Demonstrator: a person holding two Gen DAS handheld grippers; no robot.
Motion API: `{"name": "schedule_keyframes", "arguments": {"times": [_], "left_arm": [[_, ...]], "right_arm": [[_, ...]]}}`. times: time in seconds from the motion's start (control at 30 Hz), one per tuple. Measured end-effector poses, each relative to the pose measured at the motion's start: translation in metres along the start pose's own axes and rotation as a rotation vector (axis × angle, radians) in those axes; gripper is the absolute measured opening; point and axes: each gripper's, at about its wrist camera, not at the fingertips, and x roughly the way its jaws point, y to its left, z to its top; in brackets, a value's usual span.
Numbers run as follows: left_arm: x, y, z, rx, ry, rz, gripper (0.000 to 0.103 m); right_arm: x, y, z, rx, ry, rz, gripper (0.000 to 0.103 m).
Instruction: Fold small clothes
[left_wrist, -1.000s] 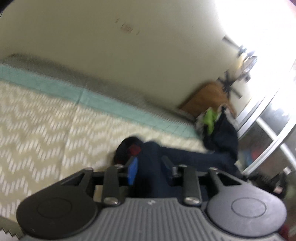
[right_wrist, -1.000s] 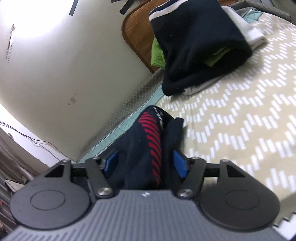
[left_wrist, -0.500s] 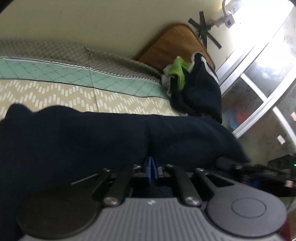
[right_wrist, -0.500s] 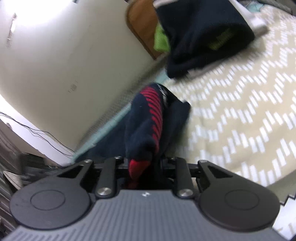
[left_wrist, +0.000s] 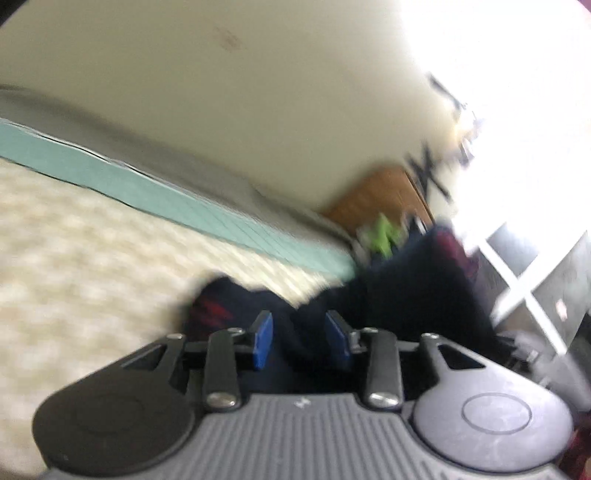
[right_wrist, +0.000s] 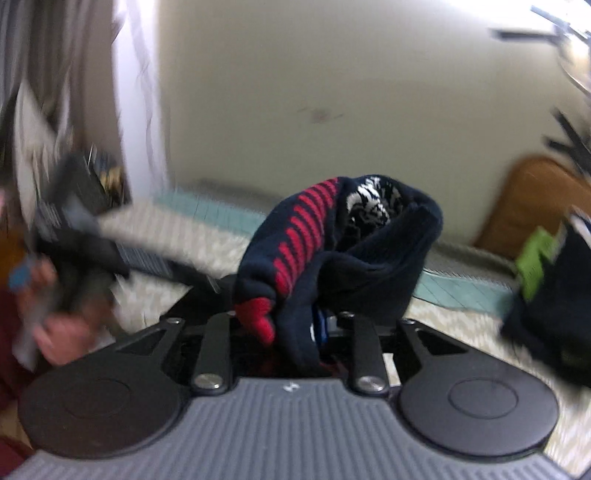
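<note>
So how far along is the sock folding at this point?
Done: a pile of clothes already sits by the headboard. In hand: the right hand-held gripper holds a navy sock bunched up off the bed, jaws opening slightly; the left hand-held gripper is opening around dark fabric, grip unclear through blur. Left: finishing the fold and setting it on the pile.

Left gripper (left_wrist: 300, 339): black linkage arms, silver screws, blue pads (left_wrist: 263, 338), ribbed grey body, two round black discs. Right gripper (right_wrist: 295, 328) matches. Dark red sleeve (right_wrist: 7, 325) at the frame's lower left.
</note>
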Motion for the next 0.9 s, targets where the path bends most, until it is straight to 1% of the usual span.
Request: {"name": "schedule_keyframes", "arguments": {"times": [0.03, 0.1, 0.13, 0.2, 0.23, 0.27, 0.3, 0.37, 0.43, 0.5, 0.57, 0.6, 0.67, 0.73, 0.77, 0.83, 0.9], "left_arm": [[-0.015, 0.007, 0.003, -0.013, -0.033, 0.016, 0.036], [-0.038, 0.015, 0.008, -0.022, -0.086, 0.032, 0.041], [-0.045, 0.016, 0.010, -0.022, -0.104, 0.032, 0.043], [-0.049, 0.015, 0.011, -0.013, -0.124, 0.018, 0.050], [-0.047, 0.013, 0.011, -0.003, -0.122, 0.013, 0.050], [-0.042, 0.010, 0.012, 0.009, -0.110, 0.016, 0.050], [-0.035, 0.007, 0.011, 0.027, -0.092, 0.020, 0.050], [-0.016, -0.001, 0.009, 0.070, -0.053, 0.033, 0.047], [0.006, -0.004, 0.010, 0.086, -0.004, 0.056, 0.046], [0.019, -0.004, 0.009, 0.110, 0.021, 0.061, 0.047], [0.029, -0.003, 0.013, 0.123, 0.030, 0.101, 0.047], [0.030, 0.000, 0.014, 0.118, 0.031, 0.102, 0.047], [0.031, 0.007, 0.018, 0.090, 0.041, 0.078, 0.047], [0.030, 0.010, 0.018, 0.076, 0.047, 0.060, 0.047], [0.030, 0.010, 0.019, 0.076, 0.046, 0.056, 0.047], [0.026, 0.010, 0.019, 0.073, 0.041, 0.040, 0.047], [0.025, 0.009, 0.020, 0.071, 0.041, 0.037, 0.046]], "right_arm": [[0.013, 0.009, 0.002, -0.038, 0.029, 0.004, 0.034], [0.044, 0.028, 0.004, -0.108, 0.095, 0.025, 0.038], [0.060, 0.036, 0.004, -0.131, 0.129, 0.041, 0.040], [0.089, 0.050, -0.001, -0.150, 0.190, 0.100, 0.045], [0.095, 0.059, -0.006, -0.172, 0.190, 0.110, 0.053], [0.093, 0.071, -0.009, -0.214, 0.169, 0.098, 0.059], [0.092, 0.079, -0.011, -0.238, 0.168, 0.088, 0.066], [0.086, 0.080, -0.012, -0.234, 0.162, 0.087, 0.066], [0.078, 0.070, -0.011, -0.200, 0.143, 0.125, 0.066], [0.059, 0.064, -0.012, -0.166, 0.120, 0.172, 0.066], [0.036, 0.057, -0.013, -0.139, 0.065, 0.218, 0.066], [0.023, 0.050, -0.012, -0.117, 0.030, 0.233, 0.066], [0.006, 0.036, -0.008, -0.069, -0.029, 0.211, 0.064], [0.001, 0.019, -0.003, -0.020, -0.070, 0.137, 0.063], [0.003, 0.013, -0.001, 0.004, -0.079, 0.107, 0.060], [0.014, -0.008, 0.004, 0.084, -0.075, 0.081, 0.050], [0.029, -0.025, 0.007, 0.158, -0.066, 0.082, 0.047]]}}
